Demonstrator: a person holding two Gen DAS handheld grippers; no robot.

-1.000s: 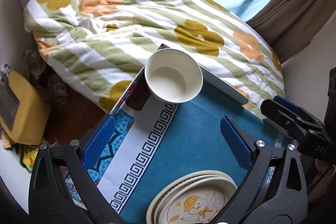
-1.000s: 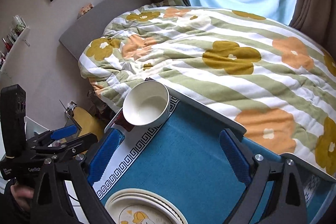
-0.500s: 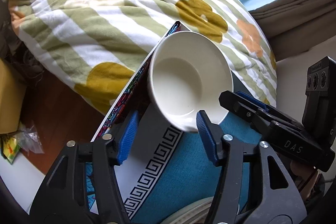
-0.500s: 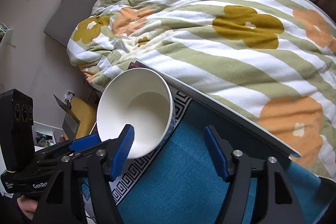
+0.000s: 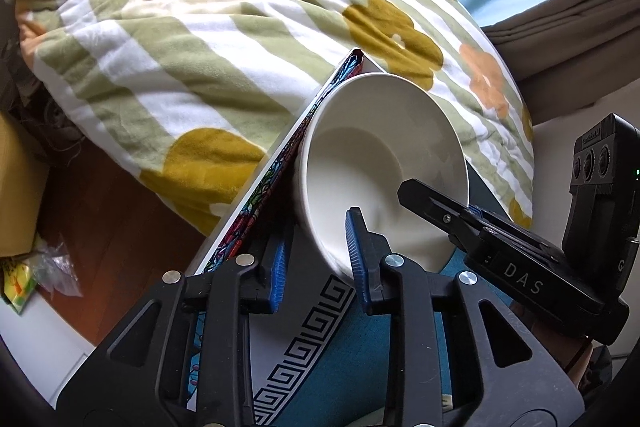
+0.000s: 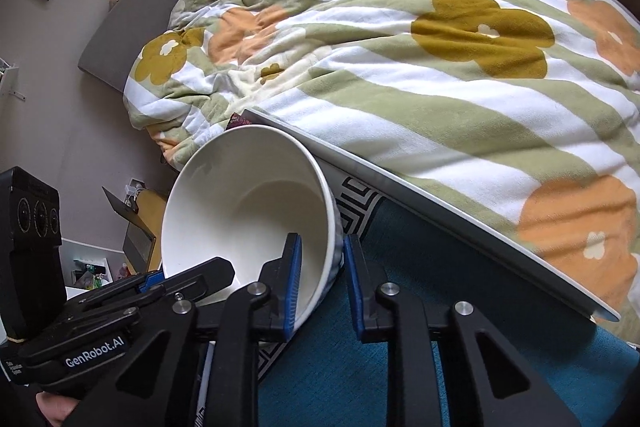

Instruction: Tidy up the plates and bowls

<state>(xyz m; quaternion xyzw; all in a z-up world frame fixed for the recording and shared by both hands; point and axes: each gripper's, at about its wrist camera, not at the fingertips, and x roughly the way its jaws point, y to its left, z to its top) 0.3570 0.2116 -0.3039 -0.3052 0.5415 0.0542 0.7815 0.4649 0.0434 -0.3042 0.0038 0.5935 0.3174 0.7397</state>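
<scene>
Look at the white bowl (image 5: 376, 163). Sits at the far corner of the table (image 6: 440, 211), on the blue cloth (image 6: 420, 267), right by the edge next to the flowery blanket (image 5: 200, 27). Nothing inside it.

Look at the left gripper (image 5: 316, 259). Has just been closing its jaws with the bowl's wall between them. Now pinched on the near rim, one blue pad inside the bowl and one outside.

Look at the right gripper (image 6: 322, 275). Same thing on its own side: has just been closing, and is now pinched on the rim, one pad in and one pad out. Very close beside the other gripper, almost touching.

Probably the step in hand: getting a good hold on the bowl with both grippers, then lifting it.

To do it well:
- Squeeze firmly but not too hard. Smooth and slippery, most likely, and held only by a thin wall.
- Push the pads down far enough over the rim, not just on the very top.
- Lift both sides together, at the same speed. Otherwise a tip or a twist.
- Keep the bowl flat while going up.
- Go slowly near the table edge. A slip there could mean a fall to the floor or onto the bed.
- Keep the two grippers from bumping each other.
</scene>
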